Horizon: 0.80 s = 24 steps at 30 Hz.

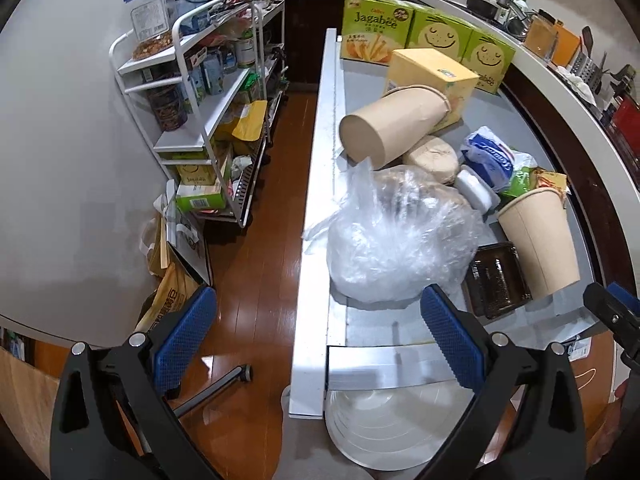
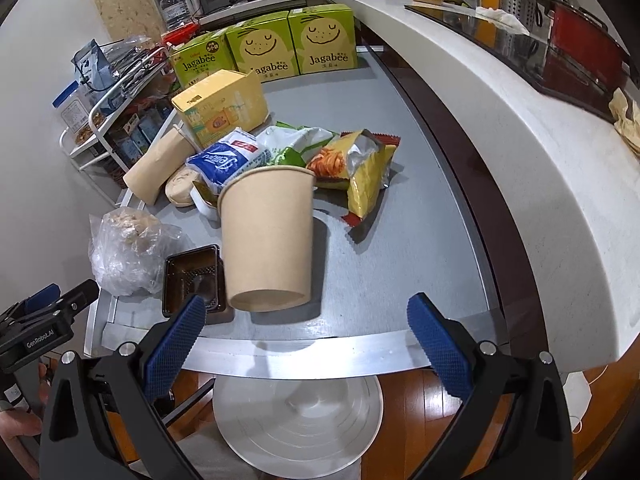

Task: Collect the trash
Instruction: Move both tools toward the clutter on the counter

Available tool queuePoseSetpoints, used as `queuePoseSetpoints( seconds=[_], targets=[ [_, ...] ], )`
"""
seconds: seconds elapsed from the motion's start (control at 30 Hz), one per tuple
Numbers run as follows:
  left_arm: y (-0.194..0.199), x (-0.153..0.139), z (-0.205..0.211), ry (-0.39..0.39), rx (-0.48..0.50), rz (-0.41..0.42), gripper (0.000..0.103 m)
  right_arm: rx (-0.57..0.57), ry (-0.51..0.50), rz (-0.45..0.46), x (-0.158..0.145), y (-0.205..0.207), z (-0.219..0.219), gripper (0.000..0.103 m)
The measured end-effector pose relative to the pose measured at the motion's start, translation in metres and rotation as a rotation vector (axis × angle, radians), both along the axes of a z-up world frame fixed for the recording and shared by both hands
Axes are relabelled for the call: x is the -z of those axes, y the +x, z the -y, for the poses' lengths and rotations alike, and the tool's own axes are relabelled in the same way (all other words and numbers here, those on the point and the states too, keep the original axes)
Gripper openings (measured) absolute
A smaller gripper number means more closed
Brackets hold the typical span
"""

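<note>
Both wrist views look down over near table [image 1: 320, 184] edge, left offset leftward; shared: upright paper cup [image 2: 267, 236], probably close.

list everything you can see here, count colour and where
paper cup: 1, tan, upright, table front
tipped paper cup: 1, tan, on its side, against yellow box
yellow box: 1, mid table
Jagabee boxes: 3, green, table's far end
plastic bag: 1, clear, table's left edge
black tray: 1, beside upright cup
snack wrappers: several, yellow, green, behind cup
tissue pack: 1, blue-white
wire rack: 1, white, left of table
left gripper: open
right gripper: open
</note>
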<state>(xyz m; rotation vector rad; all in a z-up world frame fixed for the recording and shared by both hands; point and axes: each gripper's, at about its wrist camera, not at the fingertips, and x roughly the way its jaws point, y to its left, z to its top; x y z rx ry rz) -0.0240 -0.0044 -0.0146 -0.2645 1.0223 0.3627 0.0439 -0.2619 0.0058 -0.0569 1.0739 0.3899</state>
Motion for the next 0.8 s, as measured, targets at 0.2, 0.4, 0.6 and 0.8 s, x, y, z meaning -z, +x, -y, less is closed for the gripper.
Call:
queuePoseSetpoints(
  seconds=[0.2,0.4,0.6,0.8],
  targets=[
    [-0.002,-0.006,0.008,0.031,0.028,0.006,0.102,-0.019,-0.004,0.002,0.0,-0.002,-0.004,0.099],
    [-0.001,-0.009,0.008,0.021,0.033,0.019,0.102,-0.014,0.006,0.0,-0.003,-0.001,-0.003,0.099],
    [0.001,-0.011,0.011,0.004,0.034,0.035,0.102,-0.006,0.014,-0.002,-0.003,0.001,0.0,0.099],
    [0.005,-0.01,0.016,0.048,0.042,0.016,0.102,-0.006,0.008,0.001,-0.004,0.003,-0.001,0.099]
  ],
)
